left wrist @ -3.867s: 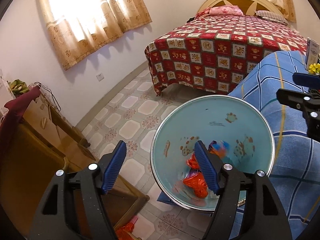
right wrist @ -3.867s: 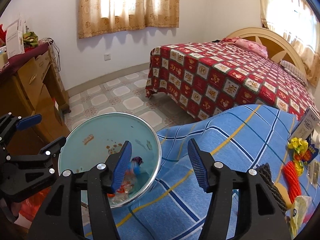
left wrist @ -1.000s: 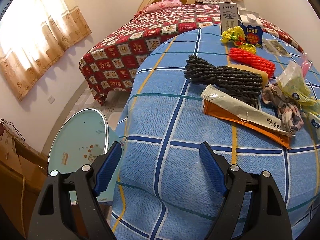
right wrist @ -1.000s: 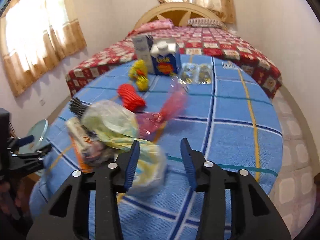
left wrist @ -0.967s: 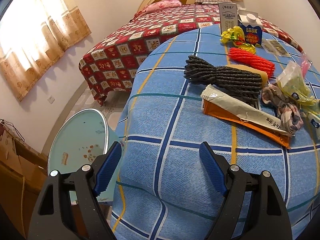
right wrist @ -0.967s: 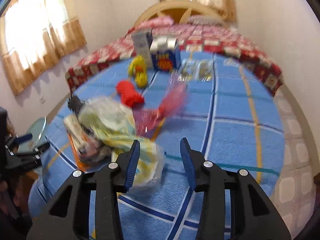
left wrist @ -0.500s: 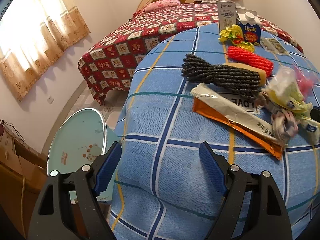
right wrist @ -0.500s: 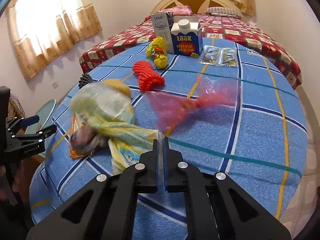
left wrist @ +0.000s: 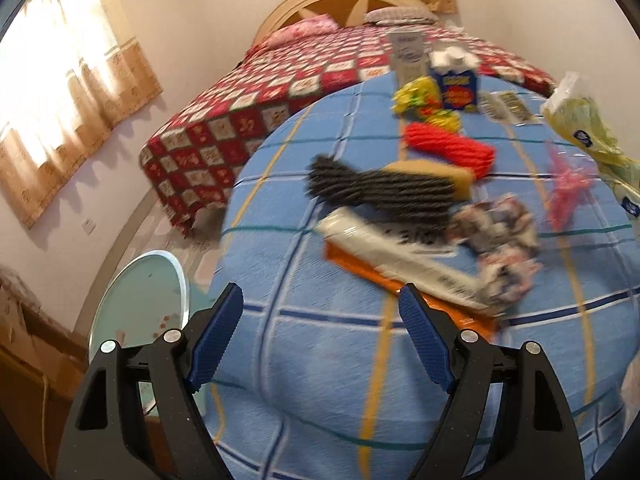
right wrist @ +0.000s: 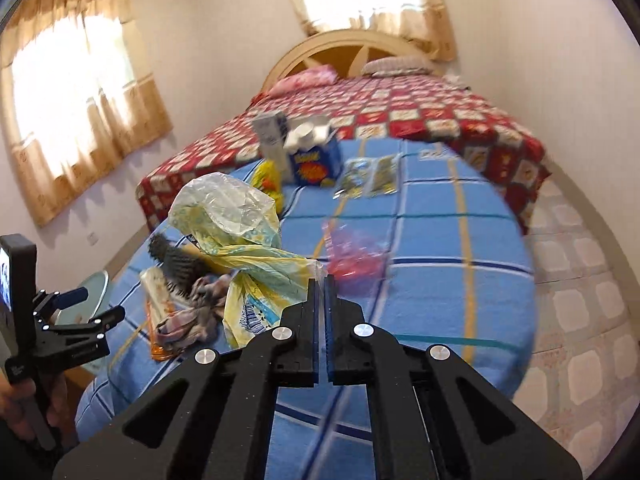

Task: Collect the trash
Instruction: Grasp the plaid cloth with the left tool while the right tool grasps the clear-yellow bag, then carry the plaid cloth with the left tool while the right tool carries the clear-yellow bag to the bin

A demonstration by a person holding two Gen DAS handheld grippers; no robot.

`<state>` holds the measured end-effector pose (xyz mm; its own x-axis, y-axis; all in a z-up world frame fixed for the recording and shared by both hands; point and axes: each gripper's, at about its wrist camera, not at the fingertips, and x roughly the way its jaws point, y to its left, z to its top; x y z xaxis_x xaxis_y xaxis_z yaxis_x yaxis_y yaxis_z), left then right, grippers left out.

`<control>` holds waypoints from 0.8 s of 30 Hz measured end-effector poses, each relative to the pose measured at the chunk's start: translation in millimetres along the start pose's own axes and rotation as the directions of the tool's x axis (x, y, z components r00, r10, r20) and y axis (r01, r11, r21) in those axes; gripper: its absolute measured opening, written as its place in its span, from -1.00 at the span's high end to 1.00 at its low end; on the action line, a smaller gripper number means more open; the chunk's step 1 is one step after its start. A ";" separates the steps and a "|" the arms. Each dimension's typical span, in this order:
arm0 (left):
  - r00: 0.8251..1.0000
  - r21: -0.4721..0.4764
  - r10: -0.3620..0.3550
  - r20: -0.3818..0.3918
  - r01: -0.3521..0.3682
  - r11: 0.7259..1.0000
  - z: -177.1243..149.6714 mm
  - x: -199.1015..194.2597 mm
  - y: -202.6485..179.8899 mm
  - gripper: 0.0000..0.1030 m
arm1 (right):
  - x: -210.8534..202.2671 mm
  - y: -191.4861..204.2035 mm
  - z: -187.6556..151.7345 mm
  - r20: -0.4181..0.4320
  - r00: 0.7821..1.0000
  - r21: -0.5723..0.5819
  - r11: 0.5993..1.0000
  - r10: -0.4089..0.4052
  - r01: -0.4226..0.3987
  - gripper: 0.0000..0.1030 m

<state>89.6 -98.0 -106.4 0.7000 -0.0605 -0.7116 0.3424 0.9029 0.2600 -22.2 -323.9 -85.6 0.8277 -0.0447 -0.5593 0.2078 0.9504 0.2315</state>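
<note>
pinching a crinkly yellow plastic bag (right wrist: pixel 240 236) at centre frame, the right gripper (right wrist: pixel 321 280) is clenched; left gripper (left wrist: pixel 320 340) released.

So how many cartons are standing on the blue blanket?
2, side by side at the blanket's far end: a grey-white carton on the left and a blue carton on its right. None seem hidden.

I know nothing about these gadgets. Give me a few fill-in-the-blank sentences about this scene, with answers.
1. The right claw is shut on a crumpled yellow plastic ____.
2. The left claw is ____ and holds nothing.
3. The round table wears a ____ checked cloth.
4. The teal trash bin stands on the ____.

Answers: bag; open; blue; floor
</note>
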 end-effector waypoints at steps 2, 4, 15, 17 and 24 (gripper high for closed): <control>1.000 0.023 -0.022 0.016 0.022 0.999 4.2 -4.0 -14.5 -0.53 | -6.5 -9.1 -0.4 0.012 1.000 0.014 1.000 -0.028 0.028 0.94; 0.998 0.045 -0.047 0.029 0.046 0.998 7.8 -7.4 -29.0 -0.53 | -11.2 -20.1 -1.3 0.023 0.998 0.031 0.998 -0.062 0.062 0.94; 0.991 0.159 -0.132 -0.035 0.136 0.978 6.1 11.6 -88.1 0.30 | -1.6 -71.5 -22.4 -0.012 0.987 0.117 0.981 -0.157 0.158 0.94; 0.985 0.160 -0.161 -0.058 0.168 0.973 5.2 15.3 -89.3 0.61 | -1.9 -73.5 -24.4 -0.012 0.988 0.118 0.981 -0.152 0.152 0.94; 0.985 0.146 -0.172 0.034 0.165 0.975 13.9 -20.3 -65.6 0.67 | -13.5 -54.7 -17.4 0.033 0.992 0.086 0.989 -0.123 0.119 0.94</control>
<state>61.6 -161.8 -99.9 0.6519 -0.2292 -0.7229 0.5408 0.8087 0.2314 -53.8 -369.9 -104.7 0.8126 -0.1708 -0.5572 0.3490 0.9083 0.2305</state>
